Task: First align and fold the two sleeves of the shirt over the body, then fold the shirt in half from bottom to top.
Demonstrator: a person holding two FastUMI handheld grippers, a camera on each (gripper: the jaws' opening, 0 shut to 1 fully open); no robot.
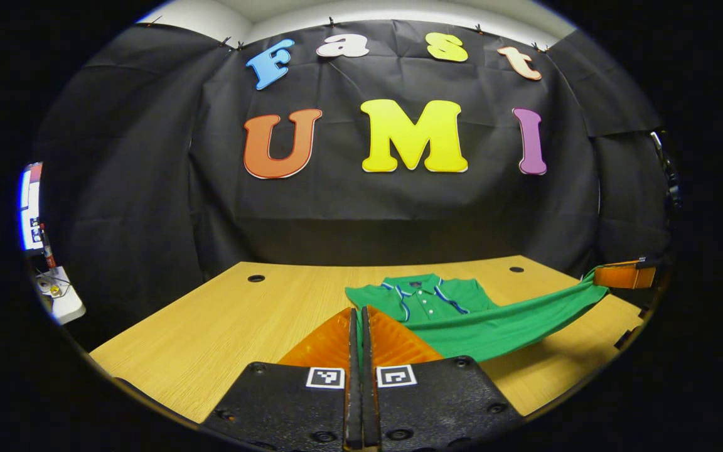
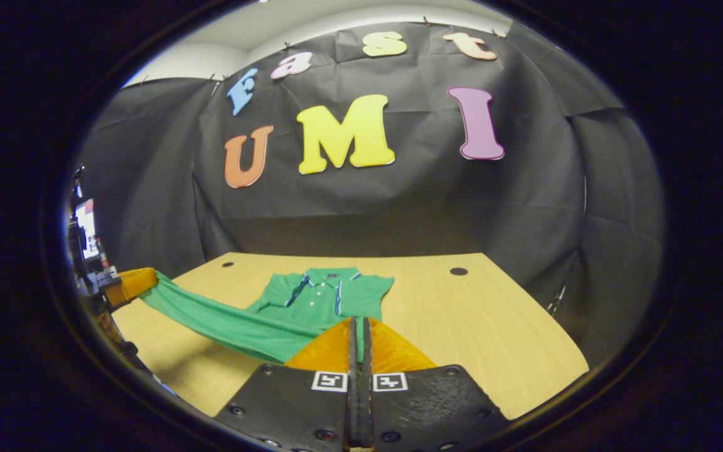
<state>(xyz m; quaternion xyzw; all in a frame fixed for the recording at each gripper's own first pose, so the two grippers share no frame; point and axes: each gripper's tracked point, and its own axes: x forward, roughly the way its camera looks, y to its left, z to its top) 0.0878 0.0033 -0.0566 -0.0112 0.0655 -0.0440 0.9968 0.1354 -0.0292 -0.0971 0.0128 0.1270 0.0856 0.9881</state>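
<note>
Two claws each pinch a bottom corner of the green shirt [image 1: 462,320], raised off the table [image 1: 223,326]. The left claw [image 1: 361,326] is closed on the hem, as is the right claw [image 2: 359,336], with cloth showing in the slit between each pair of fingers. The collar end lies flat near the table's far edge, sleeves apparently already tucked over the body. This looks like the bottom-to-top fold; next, both corners need carrying forward together and laying level at the shoulders. How squarely the sleeves lie is hard to make out, and the lifted hem hides the shirt's middle.
</note>
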